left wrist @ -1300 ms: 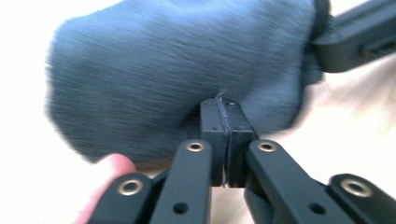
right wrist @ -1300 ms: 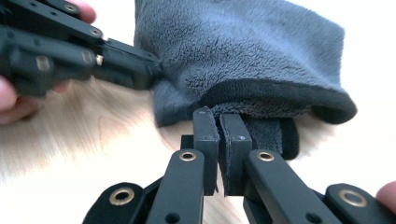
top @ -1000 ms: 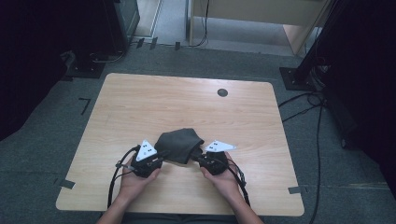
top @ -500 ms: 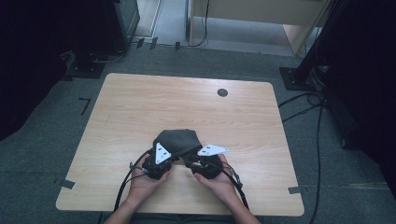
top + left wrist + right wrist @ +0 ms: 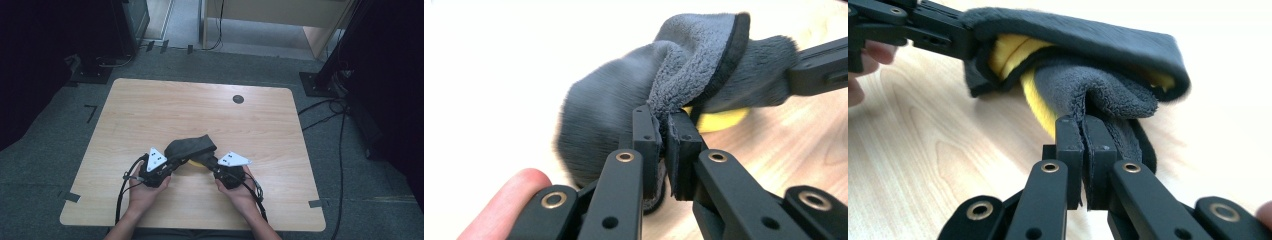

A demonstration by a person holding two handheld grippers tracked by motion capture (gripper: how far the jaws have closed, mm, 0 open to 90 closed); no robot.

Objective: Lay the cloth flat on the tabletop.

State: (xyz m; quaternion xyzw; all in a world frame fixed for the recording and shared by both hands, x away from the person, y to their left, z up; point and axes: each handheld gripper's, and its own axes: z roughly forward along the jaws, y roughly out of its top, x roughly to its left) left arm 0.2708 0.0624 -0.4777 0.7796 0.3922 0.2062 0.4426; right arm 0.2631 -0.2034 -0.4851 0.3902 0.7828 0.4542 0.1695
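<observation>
A grey fleecy cloth [image 5: 192,146] with a yellow underside [image 5: 197,162] lies bunched on the wooden table [image 5: 150,110], near its front edge. My left gripper [image 5: 175,161] is at the cloth's left end. In the left gripper view its jaws [image 5: 663,125] pinch a fold of the cloth [image 5: 609,105], having just been closing on it. My right gripper [image 5: 209,162] is shut on the cloth's right end. In the right gripper view [image 5: 1084,125] a grey fold is clamped between its jaws, which have just been closing. The cloth [image 5: 1088,42] arches between the two grippers.
A small black round cap [image 5: 238,99] sits in the table top at the back right. Black stands and cables [image 5: 340,115] lie on the grey floor around the table. Bare wood stretches behind and beside the cloth.
The left gripper reached right into the cloth, then drew back left with a fold in its jaws. The cloth now stretches between both grippers, its yellow side showing.
</observation>
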